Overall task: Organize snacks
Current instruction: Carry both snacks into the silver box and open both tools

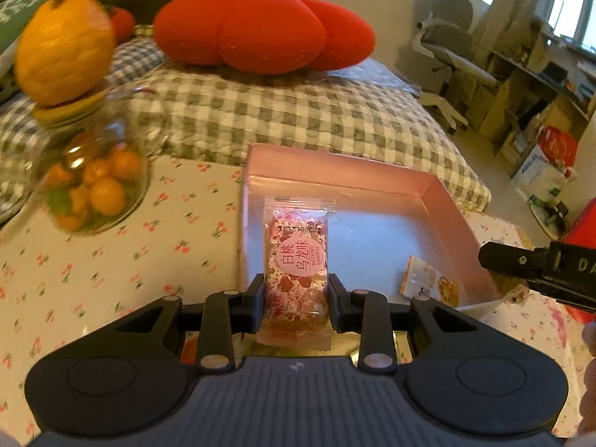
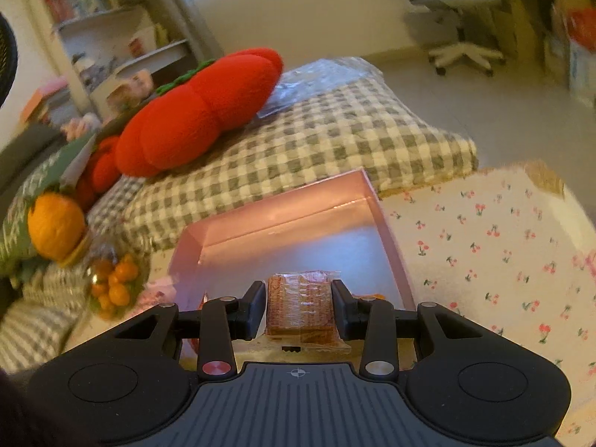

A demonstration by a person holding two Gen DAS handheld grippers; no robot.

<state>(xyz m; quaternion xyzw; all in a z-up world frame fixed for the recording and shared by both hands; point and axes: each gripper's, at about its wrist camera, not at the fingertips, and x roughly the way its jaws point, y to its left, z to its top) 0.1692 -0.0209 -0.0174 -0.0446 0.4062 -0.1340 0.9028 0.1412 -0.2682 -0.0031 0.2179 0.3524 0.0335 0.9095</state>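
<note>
Two grippers each clamp a snack: the left gripper (image 1: 296, 298) pinches a pink wrapped bar (image 1: 297, 260); the right gripper (image 2: 299, 307) squeezes a brown wafer pack (image 2: 300, 303). Both hang over the pink box (image 1: 380, 182) on the cherry-print tablecloth (image 1: 111, 268); beyond lie a checked quilt (image 1: 298, 111) and red cushion (image 1: 260, 29).

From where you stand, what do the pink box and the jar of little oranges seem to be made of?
The box looks like glossy pink card: thin straight walls with a soft sheen. The jar looks like clear glass: bright glints, and the oranges show through, though clear plastic is possible.

Both grippers have black linkage arms, silver rivets, ribbed grey bodies and black fingers (image 1: 257, 294).
</note>
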